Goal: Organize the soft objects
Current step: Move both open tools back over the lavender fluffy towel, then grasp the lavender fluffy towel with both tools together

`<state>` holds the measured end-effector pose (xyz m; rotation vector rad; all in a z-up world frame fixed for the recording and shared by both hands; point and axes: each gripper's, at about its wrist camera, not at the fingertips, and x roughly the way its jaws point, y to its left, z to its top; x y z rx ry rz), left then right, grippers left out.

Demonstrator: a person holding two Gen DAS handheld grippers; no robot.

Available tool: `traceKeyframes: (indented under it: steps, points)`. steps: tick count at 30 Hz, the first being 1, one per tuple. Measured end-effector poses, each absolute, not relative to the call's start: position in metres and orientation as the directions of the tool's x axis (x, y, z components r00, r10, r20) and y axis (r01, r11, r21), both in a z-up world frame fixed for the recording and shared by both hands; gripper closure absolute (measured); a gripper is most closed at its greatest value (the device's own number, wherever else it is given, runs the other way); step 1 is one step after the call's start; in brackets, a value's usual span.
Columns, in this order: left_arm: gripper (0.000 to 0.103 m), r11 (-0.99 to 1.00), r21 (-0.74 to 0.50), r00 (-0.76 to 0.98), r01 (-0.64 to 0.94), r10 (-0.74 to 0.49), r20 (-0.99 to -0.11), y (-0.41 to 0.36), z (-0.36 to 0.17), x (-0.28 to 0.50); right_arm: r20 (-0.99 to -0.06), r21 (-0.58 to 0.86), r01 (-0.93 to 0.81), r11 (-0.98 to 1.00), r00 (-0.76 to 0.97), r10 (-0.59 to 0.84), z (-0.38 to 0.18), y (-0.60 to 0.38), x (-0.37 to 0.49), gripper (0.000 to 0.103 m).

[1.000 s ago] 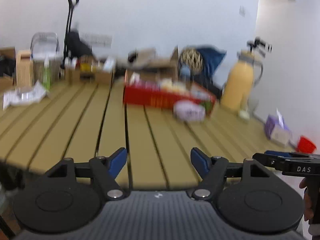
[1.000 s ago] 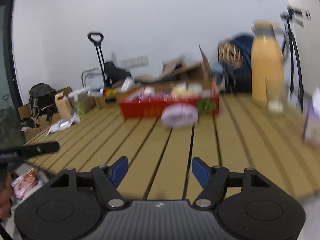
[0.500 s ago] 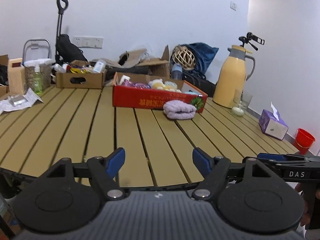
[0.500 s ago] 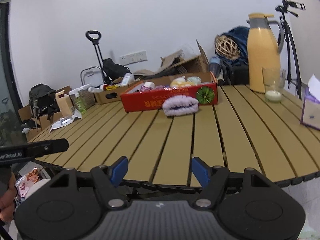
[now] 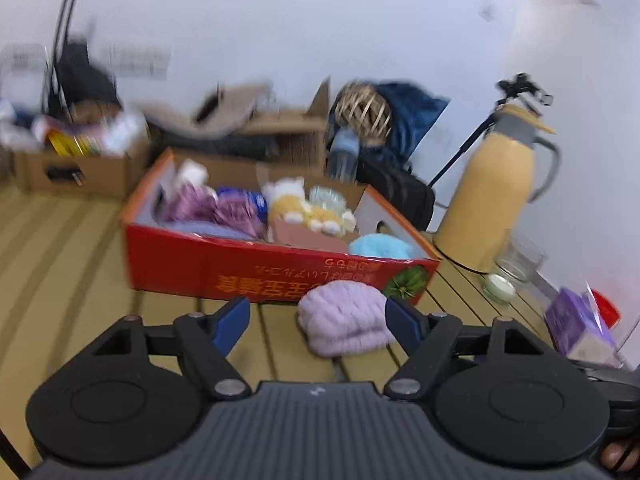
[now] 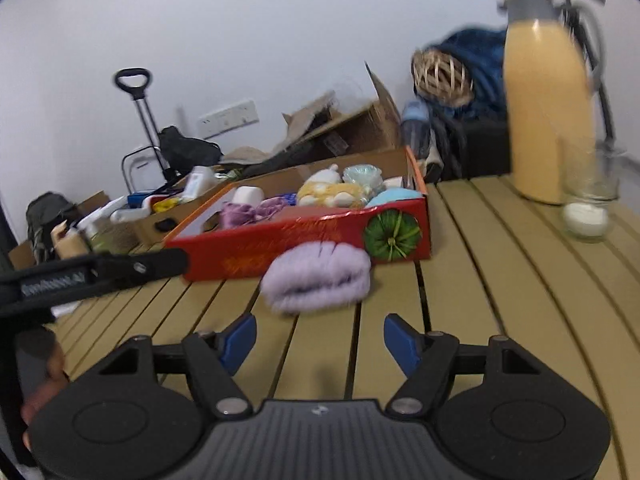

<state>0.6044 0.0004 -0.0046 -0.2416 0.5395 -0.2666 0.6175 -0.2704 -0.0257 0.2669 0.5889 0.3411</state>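
Observation:
A lilac fluffy cloth point(image 5: 344, 322) lies on the slatted table right in front of a red cardboard box point(image 5: 240, 268); it also shows in the right wrist view point(image 6: 318, 276) before the box point(image 6: 304, 240). The box holds several soft toys and cloths, among them a yellow plush point(image 5: 304, 208) and a light blue one point(image 5: 380, 246). My left gripper point(image 5: 318, 320) is open and empty, its fingers on either side of the lilac cloth, just short of it. My right gripper point(image 6: 320, 338) is open and empty, a little nearer than the cloth.
A yellow thermos jug point(image 6: 548, 120) and a glass with a candle point(image 6: 586, 208) stand at the right. A purple tissue box point(image 5: 576, 328) sits near the right edge. Brown cardboard boxes point(image 5: 80, 168) with clutter stand at the back left. The left gripper's body point(image 6: 92, 274) crosses the right wrist view.
Both grippers have moved forward over the table toward the box and the lilac cloth, which now look much closer. Both stay open.

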Motion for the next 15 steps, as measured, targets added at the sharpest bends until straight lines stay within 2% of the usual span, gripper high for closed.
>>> traceKeyframes:
  steps: [2,4,6,7,10,12,13,15]
  points:
    - [0.027,0.93,-0.336,0.795,0.152,-0.317,-0.517,-0.006,-0.019,0.642,-0.521,0.348,-0.189,0.918,0.776,0.357,-0.031,-0.269,0.659,0.035]
    - [0.033,0.92,-0.382,0.778,0.091,-0.305,-0.549,-0.01,-0.038,0.666,-0.538,0.333,-0.144,0.932,0.783,0.313,-0.04,-0.263,0.691,0.038]
    - [0.048,0.893,-0.443,0.735,0.078,-0.352,-0.579,-0.009,-0.058,0.679,-0.561,0.332,-0.119,0.936,0.773,0.297,-0.054,-0.259,0.709,0.048]
    - [0.049,0.883,-0.462,0.721,0.082,-0.373,-0.584,-0.007,-0.065,0.681,-0.561,0.358,-0.116,0.926,0.767,0.313,-0.062,-0.259,0.711,0.057]
    - [0.052,0.866,-0.487,0.725,0.117,-0.409,-0.554,-0.003,-0.068,0.678,-0.552,0.398,-0.12,0.91,0.761,0.342,-0.067,-0.26,0.712,0.065]
    - [0.067,0.854,-0.501,0.717,0.14,-0.436,-0.544,-0.002,-0.07,0.676,-0.549,0.4,-0.141,0.906,0.754,0.36,-0.067,-0.256,0.714,0.076]
    - [0.068,0.852,-0.505,0.714,0.14,-0.44,-0.545,-0.002,-0.071,0.677,-0.549,0.406,-0.151,0.901,0.748,0.373,-0.069,-0.254,0.715,0.081]
    - [0.073,0.856,-0.499,0.719,0.135,-0.431,-0.545,-0.002,-0.068,0.673,-0.543,0.389,-0.156,0.908,0.757,0.363,-0.069,-0.25,0.709,0.082]
